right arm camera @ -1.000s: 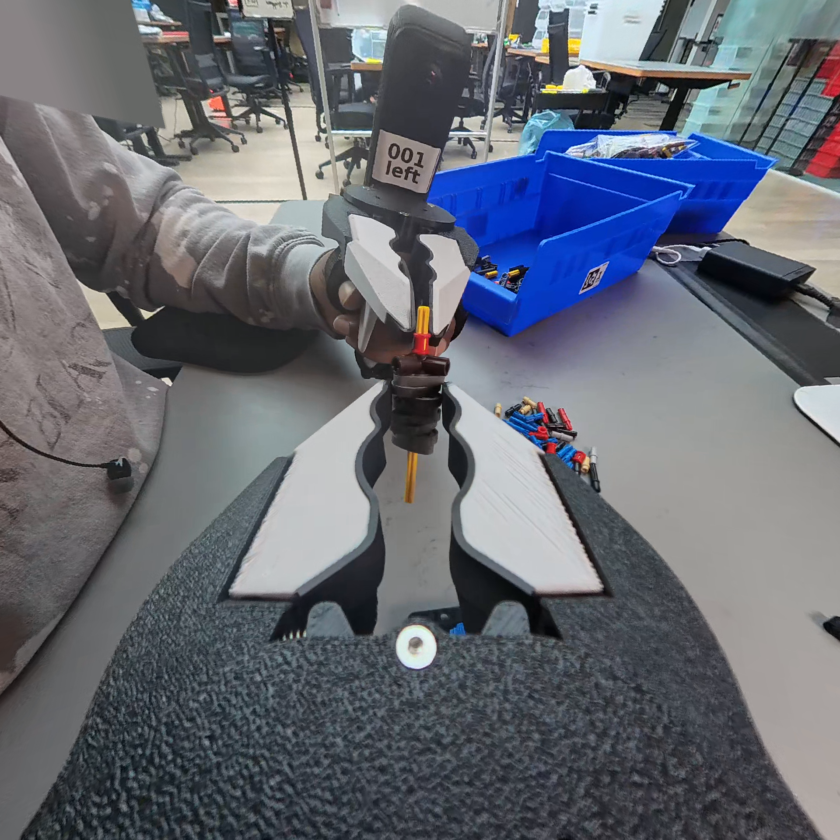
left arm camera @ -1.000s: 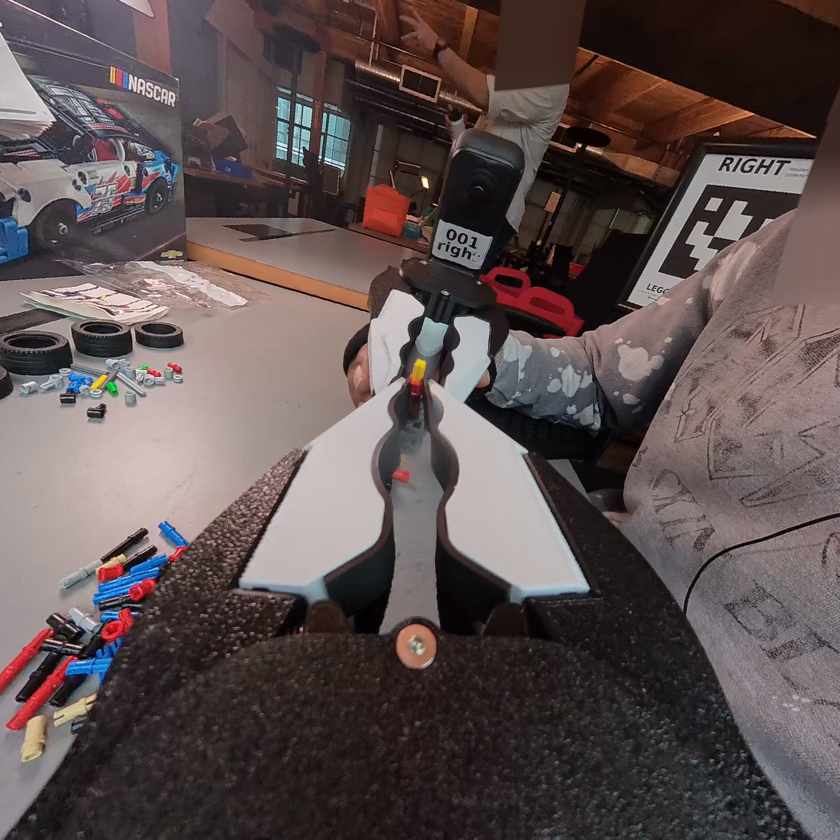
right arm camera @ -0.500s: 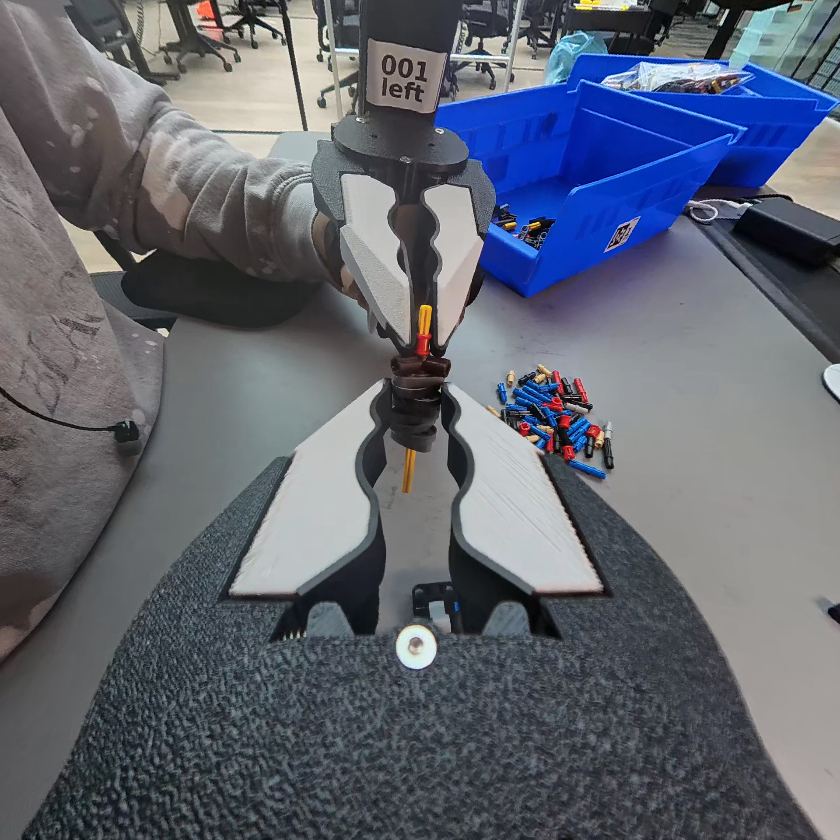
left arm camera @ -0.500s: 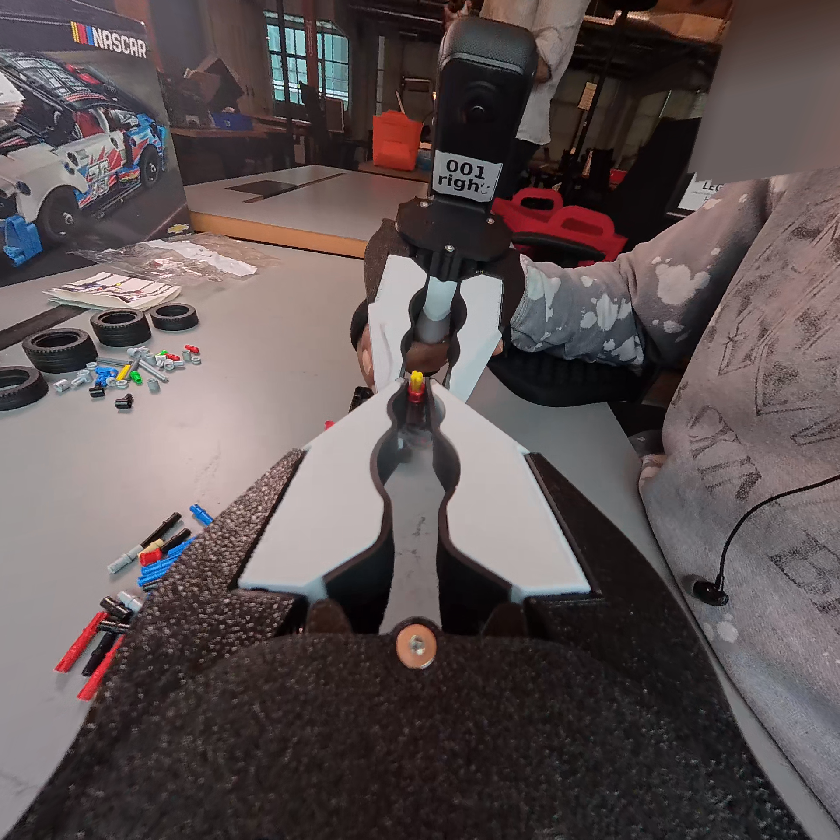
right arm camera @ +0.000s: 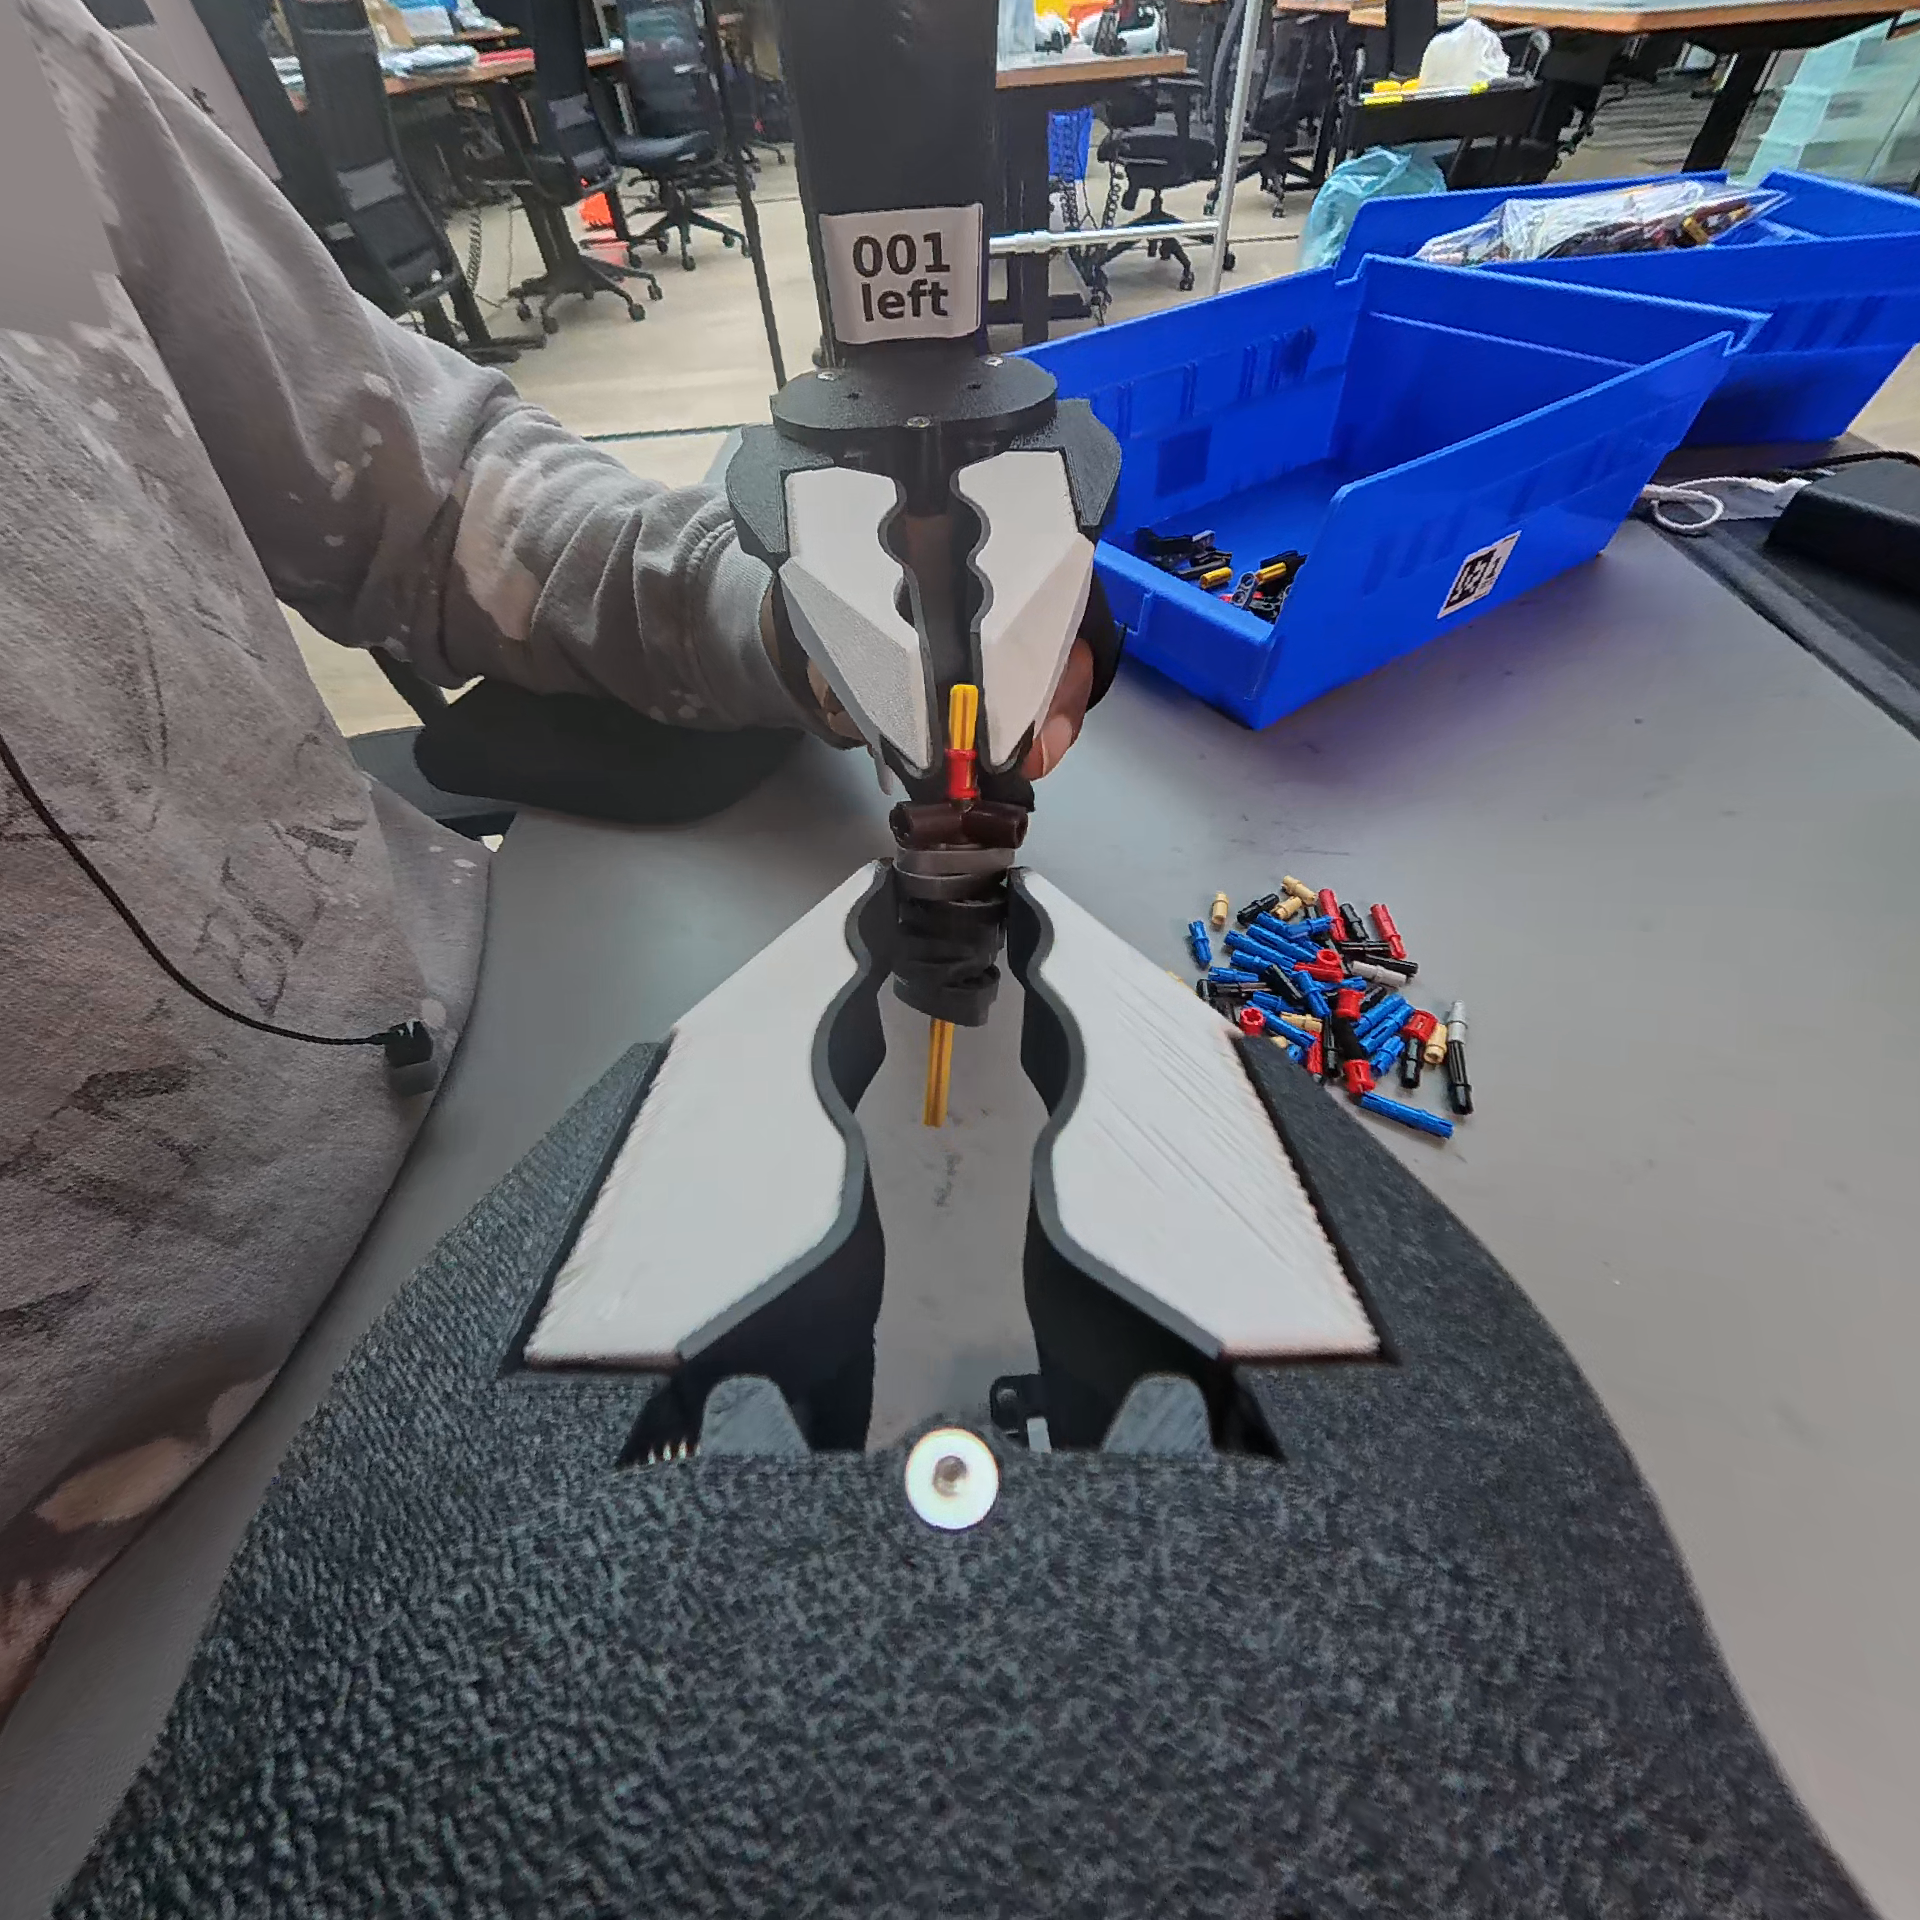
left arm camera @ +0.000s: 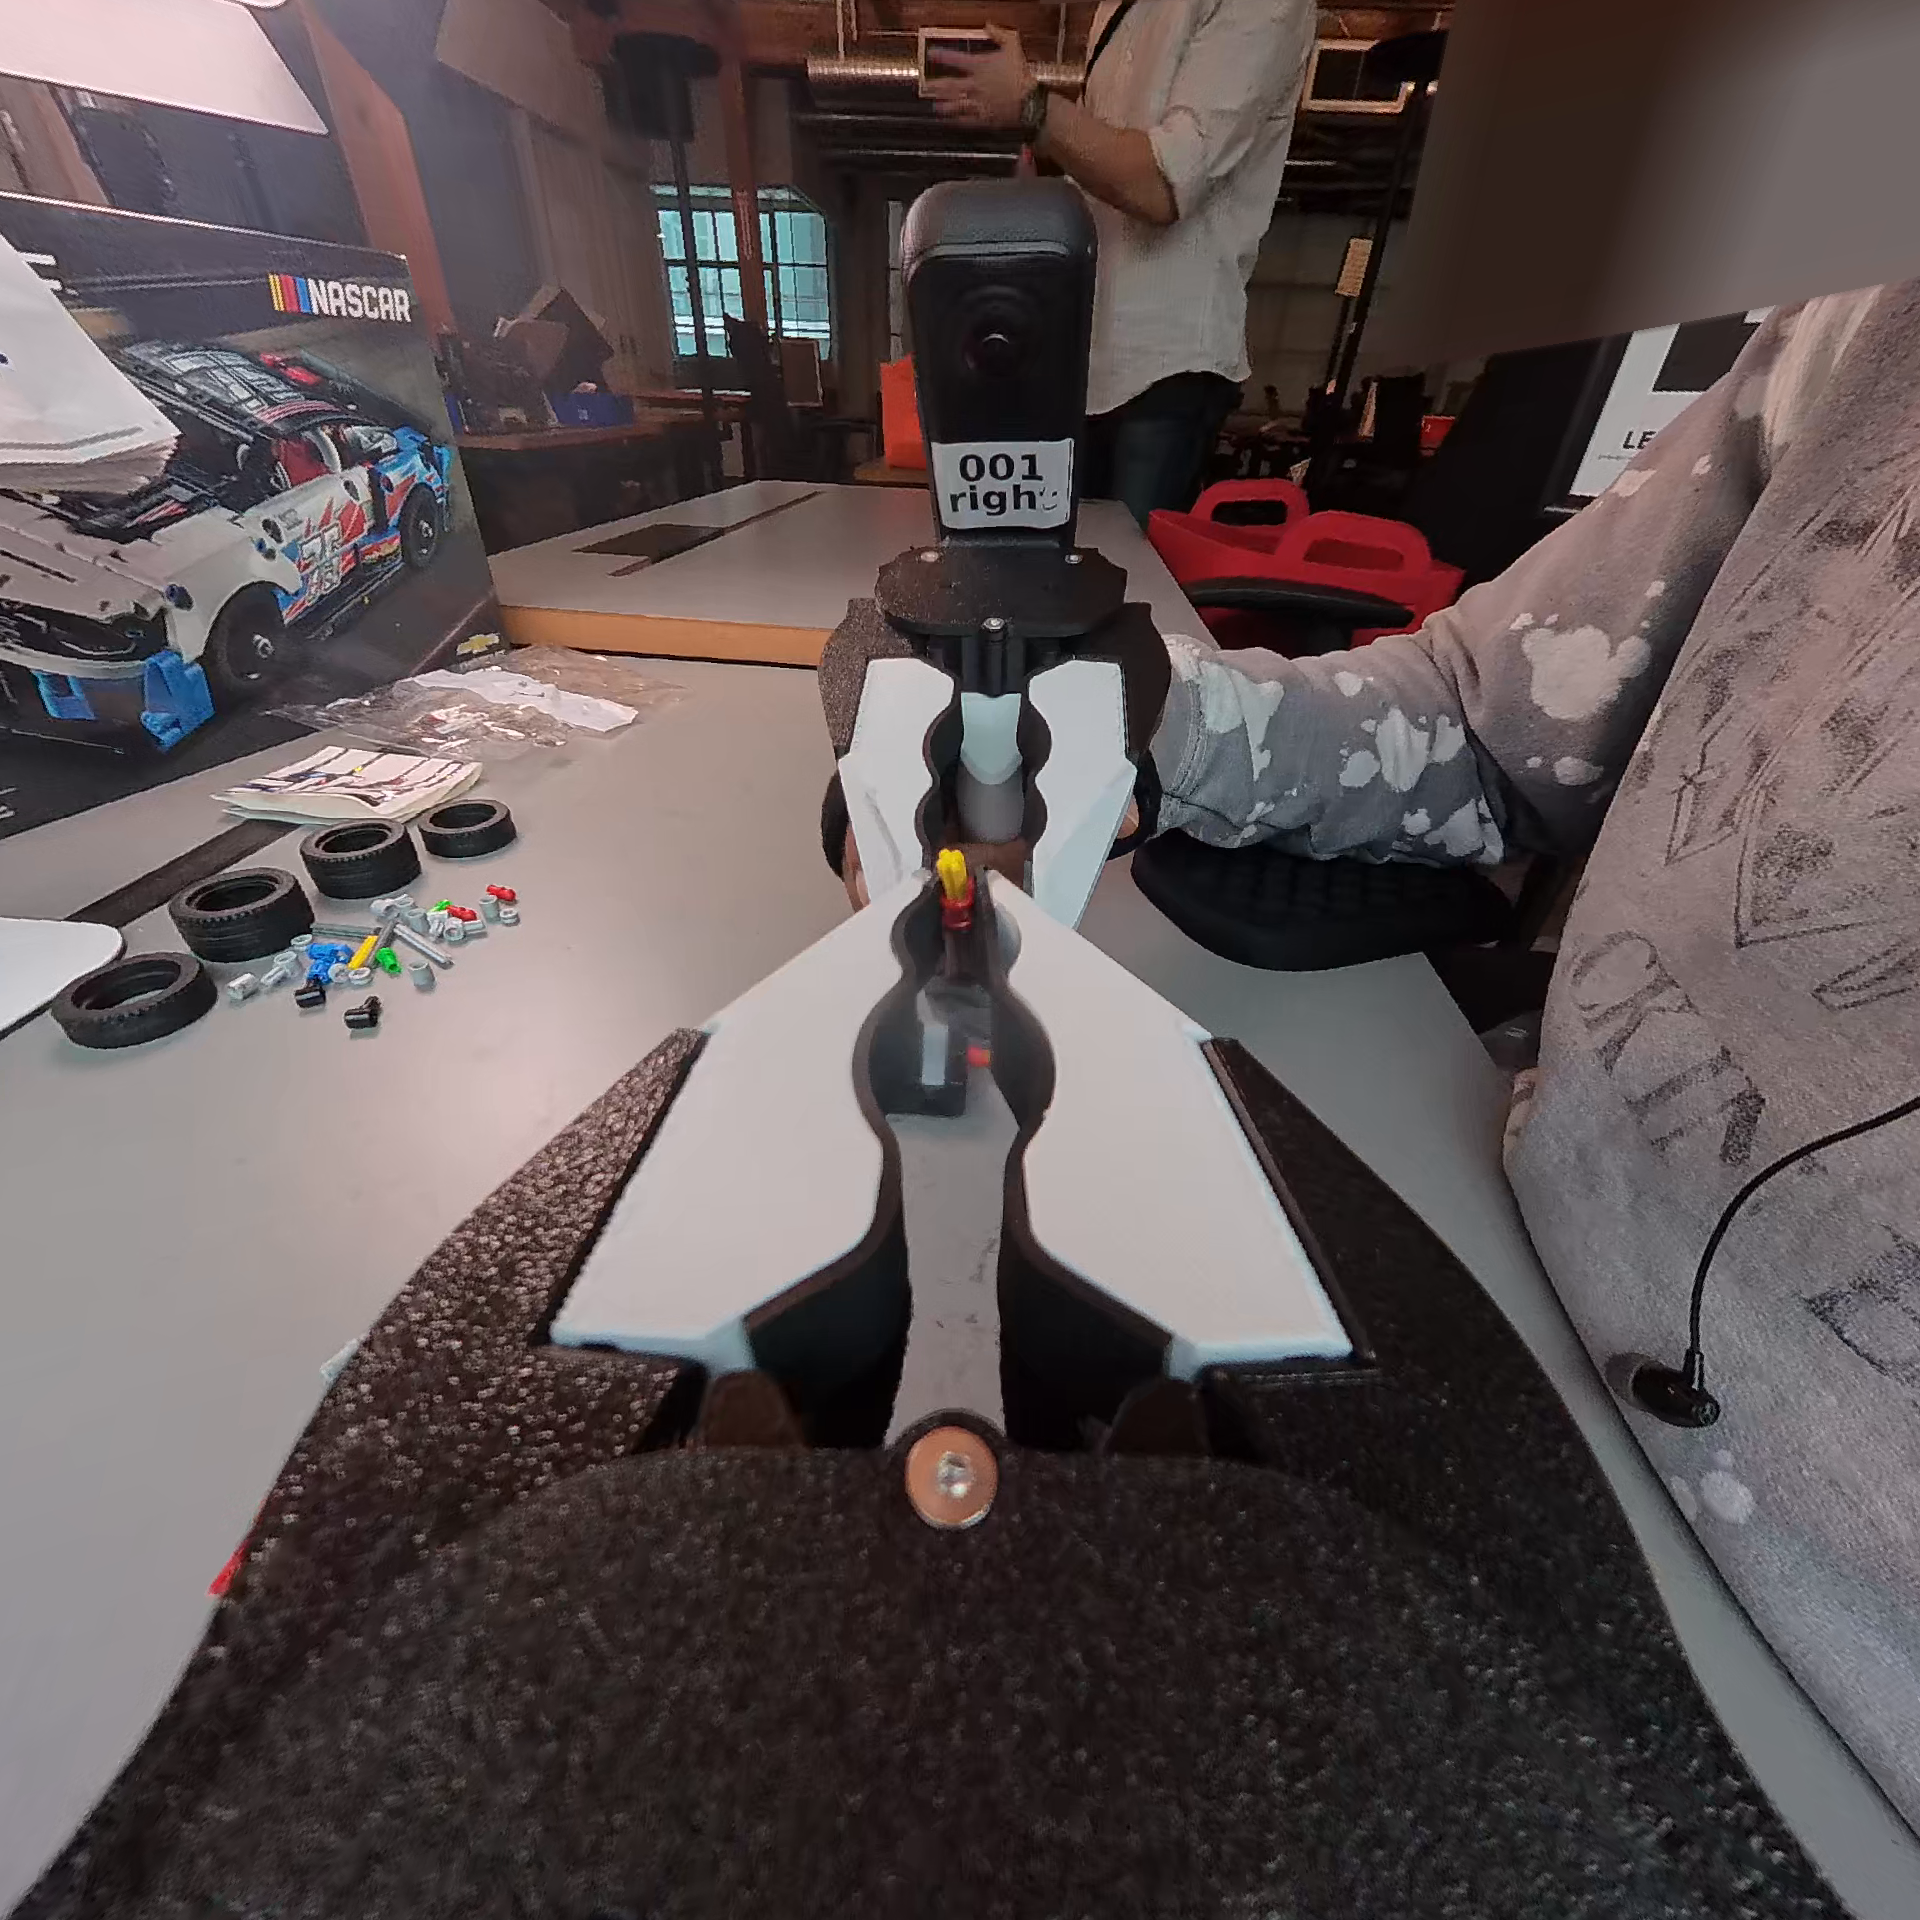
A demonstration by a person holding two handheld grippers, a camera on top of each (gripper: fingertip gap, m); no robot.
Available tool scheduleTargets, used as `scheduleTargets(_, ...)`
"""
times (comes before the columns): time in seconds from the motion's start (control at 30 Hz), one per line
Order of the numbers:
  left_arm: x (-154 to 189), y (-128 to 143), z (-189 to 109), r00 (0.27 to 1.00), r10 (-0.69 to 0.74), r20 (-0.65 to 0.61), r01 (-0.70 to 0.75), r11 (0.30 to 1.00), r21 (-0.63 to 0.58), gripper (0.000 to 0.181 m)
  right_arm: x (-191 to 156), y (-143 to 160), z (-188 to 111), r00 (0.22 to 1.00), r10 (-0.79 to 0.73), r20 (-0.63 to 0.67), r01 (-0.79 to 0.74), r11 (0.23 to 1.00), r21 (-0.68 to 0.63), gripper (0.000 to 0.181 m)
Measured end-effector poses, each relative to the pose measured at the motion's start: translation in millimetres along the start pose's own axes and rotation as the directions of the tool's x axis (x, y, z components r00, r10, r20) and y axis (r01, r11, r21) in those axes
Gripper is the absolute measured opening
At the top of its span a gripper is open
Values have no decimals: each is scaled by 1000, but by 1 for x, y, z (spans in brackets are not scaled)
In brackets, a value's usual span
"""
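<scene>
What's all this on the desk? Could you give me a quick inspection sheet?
Surface: grey table.
Job's things: stack of dark ring pieces on a yellow axle with a red bush.
Clutter: loose pins; black tyres; blue bin.
Grippers: right hand-held gripper shut on the stack; left hand-held gripper shut on the axle.
Cables: thin black wire on the sleeve.
Surroundings: car-kit box, office chairs.

It looked like a shared workshop or lab space, with a grey tabletop (left arm camera: 644, 914) strewn with small toy tyres (left arm camera: 239, 914) and plastic pins (right arm camera: 1330, 987), blue parts bins (right arm camera: 1455, 436), rows of office chairs (right arm camera: 623, 156) and exposed timber ceiling beams (left arm camera: 727, 31).
</scene>
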State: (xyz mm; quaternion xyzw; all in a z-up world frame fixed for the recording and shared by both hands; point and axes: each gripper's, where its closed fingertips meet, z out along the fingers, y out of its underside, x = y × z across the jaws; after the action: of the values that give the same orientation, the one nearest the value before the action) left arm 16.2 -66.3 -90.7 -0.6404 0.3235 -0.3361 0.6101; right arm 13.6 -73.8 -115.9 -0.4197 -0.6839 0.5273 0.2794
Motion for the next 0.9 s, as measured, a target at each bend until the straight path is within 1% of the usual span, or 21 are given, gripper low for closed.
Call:
scheduleTargets(0.27,-3,-3,1,1000,1,0,-1,1000,7,4,1,-2,-4,999,38,23,-39,999,21,21)
scheduleTargets(0.3,-4,-6,1,1000,-4,2,4,1000,22,4,2,2,-4,999,38,21,-38,999,3,21)
scheduleTargets(0.33,-7,-23,-8,1000,-22,2,22,993,116,5,9,26,-4,1000,19,-16,-21,992,-122,20)
scheduleTargets(0.37,-14,-53,-26,998,-69,3,66,967,248,5,16,51,-5,999,8,-42,-16,981,-195,20)
scheduleTargets(0.4,-23,-70,-41,997,-64,39,51,959,280,0,11,43,-5,996,87,-3,-87,991,-100,20)
scheduleTargets(0.43,-21,-70,-46,996,36,79,-53,973,226,2,7,28,-5,995,98,21,-97,994,-57,20)
scheduleTargets(0.47,-18,-64,-45,991,102,91,-117,978,175,4,6,16,-4,1000,25,3,-25,998,-54,20)
scheduleTargets(0.5,-20,-54,-42,992,82,98,-96,984,148,5,6,10,0,1000,-10,-6,9,998,-69,20)
scheduleTargets(0.53,-28,-41,-39,992,28,119,-42,993,110,5,7,9,3,1000,-23,-13,22,995,-95,20)
scheduleTargets(0.57,-40,-23,-35,986,-19,164,12,999,44,5,11,14,5,999,-42,-31,37,991,-126,20)
scheduleTargets(0.6,-51,-3,-30,977,-32,212,45,997,-58,5,15,22,5,998,-45,-52,37,987,-155,20)
scheduleTargets(0.63,-60,18,-28,965,8,262,38,985,-171,5,17,28,6,997,-33,-63,22,986,-167,20)
scheduleTargets(0.67,-70,36,-28,948,77,309,10,962,-272,5,18,32,6,998,-12,-68,0,986,-168,20)
scheduleTargets(0.73,-80,70,-27,927,166,336,0,896,-444,6,22,39,5,995,-3,-97,-14,983,-183,20)
scheduleTargets(0.8,-88,92,-29,911,204,359,21,846,-533,7,26,42,4,993,-10,-120,-13,981,-194,20)
scheduleTargets(0.87,-89,96,-29,907,212,364,24,837,-547,7,31,44,3,990,-10,-140,-18,979,-201,20)
scheduleTargets(0.9,-88,95,-29,911,193,363,35,844,-536,11,33,45,3,989,-8,-146,-21,979,-202,20)
